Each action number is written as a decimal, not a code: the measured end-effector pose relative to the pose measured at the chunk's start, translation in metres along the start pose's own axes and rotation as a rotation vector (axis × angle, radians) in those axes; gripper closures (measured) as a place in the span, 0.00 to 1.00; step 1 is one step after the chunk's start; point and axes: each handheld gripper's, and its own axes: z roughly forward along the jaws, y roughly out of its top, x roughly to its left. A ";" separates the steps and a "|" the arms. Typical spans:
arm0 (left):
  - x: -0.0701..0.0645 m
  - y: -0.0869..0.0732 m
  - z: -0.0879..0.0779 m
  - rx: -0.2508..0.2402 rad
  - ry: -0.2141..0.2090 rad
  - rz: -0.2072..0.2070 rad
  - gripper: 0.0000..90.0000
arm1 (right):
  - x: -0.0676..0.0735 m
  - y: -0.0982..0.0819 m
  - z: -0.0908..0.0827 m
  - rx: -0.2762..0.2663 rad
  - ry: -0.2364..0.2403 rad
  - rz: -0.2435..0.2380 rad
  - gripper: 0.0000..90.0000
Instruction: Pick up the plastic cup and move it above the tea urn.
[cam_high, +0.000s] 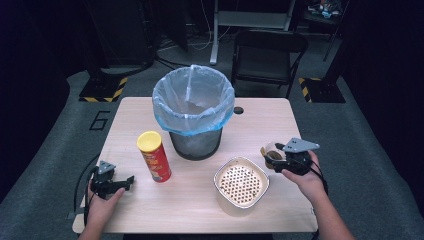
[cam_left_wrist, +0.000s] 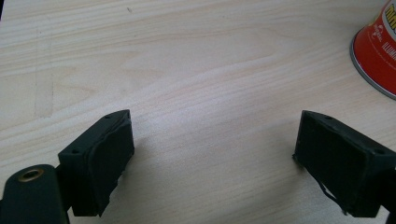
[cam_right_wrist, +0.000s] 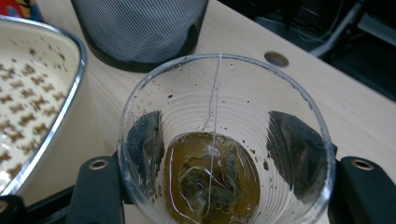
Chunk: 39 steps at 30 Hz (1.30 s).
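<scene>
The right gripper (cam_right_wrist: 215, 177) has its two black jaws pressed against the outside walls of a clear plastic cup (cam_right_wrist: 219, 140), one on each side, so the cup is clamped between them. Brown liquid sits in the bottom of the cup, and dark specks cling to its inner wall. In the high view the right gripper (cam_high: 274, 156) holds the cup (cam_high: 270, 150) near the right edge of the table (cam_high: 150, 212), just right of a white bowl (cam_high: 241, 182) with a speckled inside.

The left gripper (cam_left_wrist: 210, 163) has its jaws spread wide with bare wood between them, holding nothing. It rests low at the left of the table, near a red chip can (cam_high: 154, 156) with a yellow lid, which stands upright.

Behind the can and the bowl stands a mesh trash bin (cam_high: 194, 112) lined with a pale blue bag, its mouth open.

The work in hand appears to be clearing the cup into the bin. To do it well, the grip should stay firm but not crush the thin plastic, and the cup should travel upright, clear of the bowl's rim, until it is above the bag's mouth, so the liquid does not spill on the wood.
</scene>
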 end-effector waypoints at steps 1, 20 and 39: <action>0.000 0.000 0.000 -0.001 -0.001 -0.003 0.13 | -0.001 0.004 0.000 -0.010 0.007 -0.013 0.40; 0.000 0.000 0.000 0.000 0.000 -0.001 0.13 | 0.000 0.058 0.017 -0.154 0.120 -0.231 0.40; 0.000 0.000 0.000 0.001 0.001 0.005 0.13 | 0.025 0.058 0.025 -0.130 -0.038 -0.554 0.40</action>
